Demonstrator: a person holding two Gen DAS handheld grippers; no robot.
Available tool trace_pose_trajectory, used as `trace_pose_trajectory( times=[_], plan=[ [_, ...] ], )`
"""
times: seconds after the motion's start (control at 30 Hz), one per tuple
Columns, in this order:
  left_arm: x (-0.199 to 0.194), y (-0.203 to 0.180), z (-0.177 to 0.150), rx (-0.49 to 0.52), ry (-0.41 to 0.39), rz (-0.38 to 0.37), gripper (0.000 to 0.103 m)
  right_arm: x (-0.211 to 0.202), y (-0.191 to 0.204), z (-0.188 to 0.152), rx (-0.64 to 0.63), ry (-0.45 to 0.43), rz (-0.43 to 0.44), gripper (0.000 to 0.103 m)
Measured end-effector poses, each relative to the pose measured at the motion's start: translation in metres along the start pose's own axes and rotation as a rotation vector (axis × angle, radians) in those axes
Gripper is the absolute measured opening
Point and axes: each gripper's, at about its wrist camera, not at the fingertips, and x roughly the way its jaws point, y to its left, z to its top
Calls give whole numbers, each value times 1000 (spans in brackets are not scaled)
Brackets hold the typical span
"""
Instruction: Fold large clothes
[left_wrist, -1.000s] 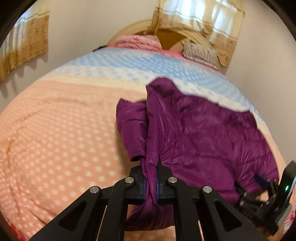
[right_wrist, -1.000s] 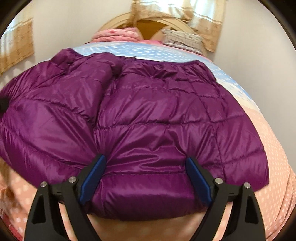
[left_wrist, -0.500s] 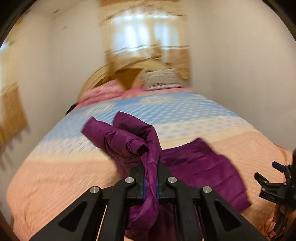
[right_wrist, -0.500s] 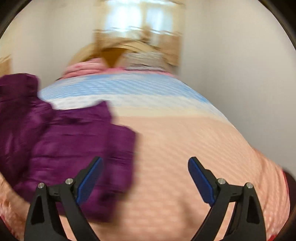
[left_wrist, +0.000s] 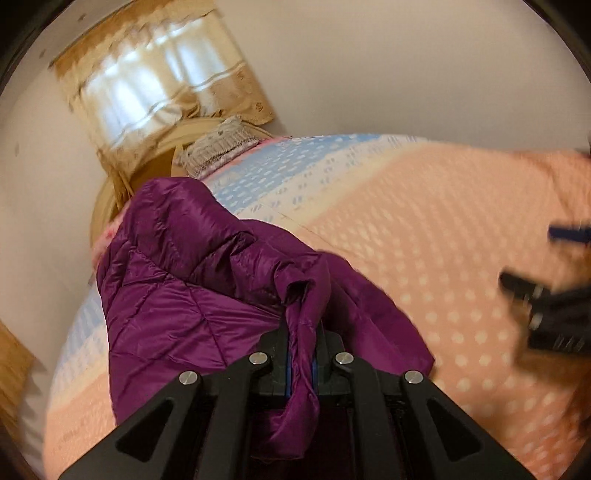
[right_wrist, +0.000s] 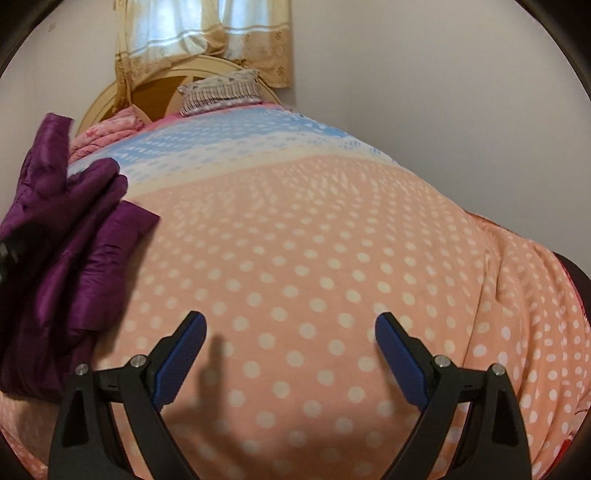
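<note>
A purple quilted puffer jacket (left_wrist: 192, 280) hangs bunched and lifted off the bed in the left wrist view. My left gripper (left_wrist: 301, 354) is shut on a twisted fold of its fabric, which runs between the blue pads and droops below them. In the right wrist view the same jacket (right_wrist: 74, 258) fills the left edge, off to the side of my right gripper (right_wrist: 291, 328). That gripper stands wide open over the bedspread with nothing between its fingers. It also shows as a dark blur (left_wrist: 550, 306) at the right edge of the left wrist view.
The bed is covered by a peach polka-dot and blue-banded bedspread (right_wrist: 332, 229). A rounded wooden headboard (right_wrist: 155, 88), a grey patterned pillow (right_wrist: 221, 90) and a pink quilt (right_wrist: 107, 134) sit at the far end. A curtained window (right_wrist: 199, 29) is behind; walls close both sides.
My left gripper swung the held jacket up off the bed and rolled, bunching it. My right gripper moved right, off the jacket, and now hangs over bare bedspread, still open.
</note>
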Motion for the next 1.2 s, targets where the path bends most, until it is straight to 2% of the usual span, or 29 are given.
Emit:
trace_pose_trajectory(
  times=[0.13,0.23,0.27,0.3,0.33,0.37,0.4,0.43,0.5,0.63,0.73,0.77,0.8,0.9,1.03,1.13,1.2],
  plan=[
    [-5,-13,-5,62,-31,26,12,5,-5,-2,5,9,-6,95],
    [-30,-18,-2,99,-47,12,25,3,-4,-1,13,10,-1,95],
    [-39,-21,0,110,-64,9,35,4,-5,0,18,10,0,95],
    [-54,-22,2,115,-93,-2,53,3,-6,2,21,8,-3,95],
    [-67,-24,2,116,-121,-8,65,4,-6,5,22,9,-11,95],
    [-82,-26,3,116,-158,-9,87,2,-6,8,18,10,-15,95],
    [-94,-25,4,112,-189,-14,92,6,-5,12,14,12,-16,94],
    [-102,-23,5,107,-207,-21,92,7,-5,15,9,10,-19,92],
    [-113,-11,3,89,-203,-12,92,3,-1,23,-5,6,-30,82],
    [-106,47,-5,-62,-122,61,92,-8,17,52,-41,-29,-17,76],
    [-81,113,-20,-225,-19,211,92,-24,50,88,-93,-88,14,74],
    [-72,132,-23,-273,17,246,92,-29,63,98,-110,-103,28,70],
    [-63,152,-28,-329,53,257,92,-34,80,112,-132,-114,54,66],
    [-37,211,-47,-538,135,333,92,-42,136,148,-206,-127,100,64],
    [-10,244,-60,-652,195,369,92,-21,204,178,-258,-86,115,61],
    [15,252,-57,-685,232,386,92,7,238,184,-234,-57,111,47],
    [27,255,-54,-726,240,376,92,30,250,182,-194,-35,113,44]
  ],
)
